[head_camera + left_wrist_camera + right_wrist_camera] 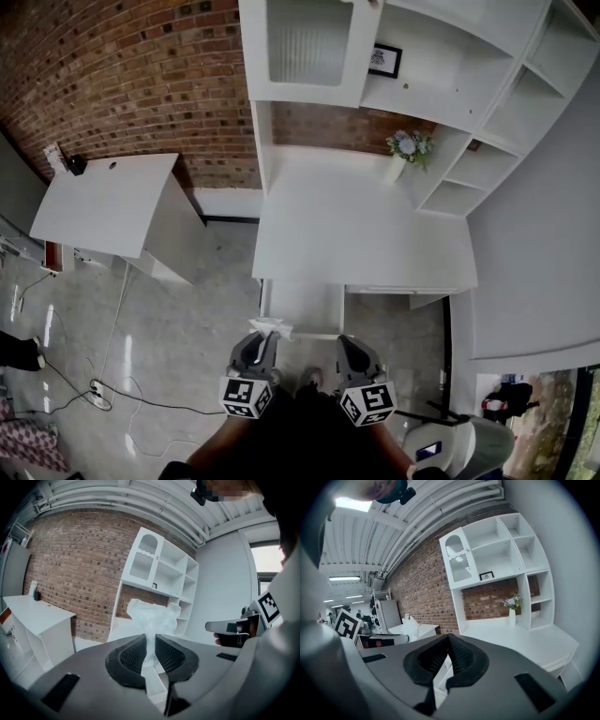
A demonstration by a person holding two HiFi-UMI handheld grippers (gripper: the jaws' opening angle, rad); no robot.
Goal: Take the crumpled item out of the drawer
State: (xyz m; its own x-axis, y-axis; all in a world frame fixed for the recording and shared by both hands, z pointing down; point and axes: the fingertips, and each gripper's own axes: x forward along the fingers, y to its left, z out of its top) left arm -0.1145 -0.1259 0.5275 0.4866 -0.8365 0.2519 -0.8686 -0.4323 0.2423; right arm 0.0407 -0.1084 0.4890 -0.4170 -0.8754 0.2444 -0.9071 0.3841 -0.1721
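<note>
A crumpled white, thin plastic-like item [272,327] is pinched in my left gripper [265,341], just in front of the open white drawer [302,305] of the desk. In the left gripper view the item [152,616] bulges above the fingers [132,654], which are shut on its lower part; the left gripper [150,640] is lifted towards the shelves. My right gripper [349,345] hangs beside it on the right, apart from the item. Its jaws [448,641] meet at the tips with nothing between them. The item [411,626] also shows at the left of the right gripper view.
The white desk [366,234] carries a shelf unit with a vase of flowers [405,150] and a small framed picture [384,59]. A white side table [112,202] stands at the left against the brick wall. Cables [94,389] lie on the floor.
</note>
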